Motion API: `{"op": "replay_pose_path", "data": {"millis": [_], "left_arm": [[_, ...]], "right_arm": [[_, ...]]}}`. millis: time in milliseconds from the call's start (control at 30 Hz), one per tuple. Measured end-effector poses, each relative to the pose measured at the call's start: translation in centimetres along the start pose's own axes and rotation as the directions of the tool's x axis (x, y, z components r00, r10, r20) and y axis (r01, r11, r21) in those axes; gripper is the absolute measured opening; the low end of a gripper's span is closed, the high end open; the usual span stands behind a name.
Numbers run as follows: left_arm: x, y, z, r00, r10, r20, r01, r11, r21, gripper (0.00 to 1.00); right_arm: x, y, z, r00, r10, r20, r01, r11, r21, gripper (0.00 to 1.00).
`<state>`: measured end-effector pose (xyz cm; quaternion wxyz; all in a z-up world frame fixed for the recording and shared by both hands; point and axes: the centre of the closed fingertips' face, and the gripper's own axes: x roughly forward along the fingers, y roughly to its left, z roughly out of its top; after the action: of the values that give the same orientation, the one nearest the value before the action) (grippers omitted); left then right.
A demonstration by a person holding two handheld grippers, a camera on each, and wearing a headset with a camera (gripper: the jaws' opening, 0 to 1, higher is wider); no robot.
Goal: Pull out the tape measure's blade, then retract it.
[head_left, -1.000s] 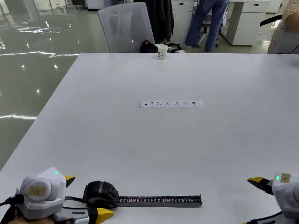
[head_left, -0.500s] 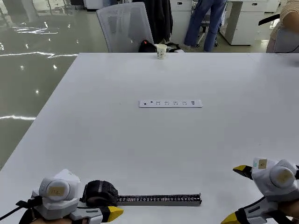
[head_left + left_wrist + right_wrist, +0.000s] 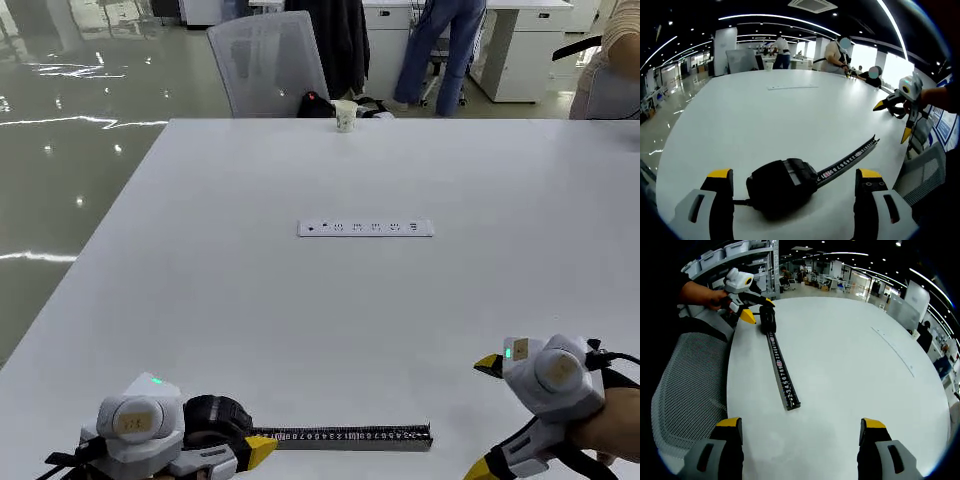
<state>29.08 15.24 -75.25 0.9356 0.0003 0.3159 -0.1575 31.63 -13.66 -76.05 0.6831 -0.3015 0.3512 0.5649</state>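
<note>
The black tape measure case [image 3: 212, 420] lies near the table's front edge. Its blade [image 3: 350, 435] is pulled out flat to the right and ends in a hook [image 3: 428, 434]. My left gripper [image 3: 228, 432] is open, and the left gripper view shows the case [image 3: 782, 184] between its yellow-tipped jaws with a gap on each side. My right gripper [image 3: 483, 415] is open and hangs just right of the blade's end. In the right gripper view the blade tip [image 3: 792, 403] lies ahead of the gripper [image 3: 801, 422], with nothing between the jaws.
A white power strip [image 3: 365, 228] lies mid-table. A paper cup [image 3: 346, 114] stands at the far edge, with a grey chair [image 3: 268, 62] behind it and a person's legs [image 3: 440, 50] beyond. A mesh chair [image 3: 685, 390] is close to the table's near edge.
My left gripper has moved right, so its jaws now straddle the tape case. My right gripper has moved left and up toward the blade's end. The tape measure has not moved.
</note>
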Motion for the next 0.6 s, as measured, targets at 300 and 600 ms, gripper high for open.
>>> {"op": "replay_pose_path", "data": {"millis": [300,600], "left_arm": [[0.1,0.4,-0.4,0.9975,0.055,0.044,-0.054,0.998,-0.025,0.99],[0.6,1.2,0.3,0.9927,0.093,0.077,-0.087,0.993,-0.08,0.99]], "right_arm": [[1.5,-0.1,0.0,0.9983,0.031,-0.05,-0.033,0.999,-0.033,0.95],[3.5,0.1,0.7,0.9948,0.061,-0.082,-0.067,0.995,-0.071,0.93]]}}
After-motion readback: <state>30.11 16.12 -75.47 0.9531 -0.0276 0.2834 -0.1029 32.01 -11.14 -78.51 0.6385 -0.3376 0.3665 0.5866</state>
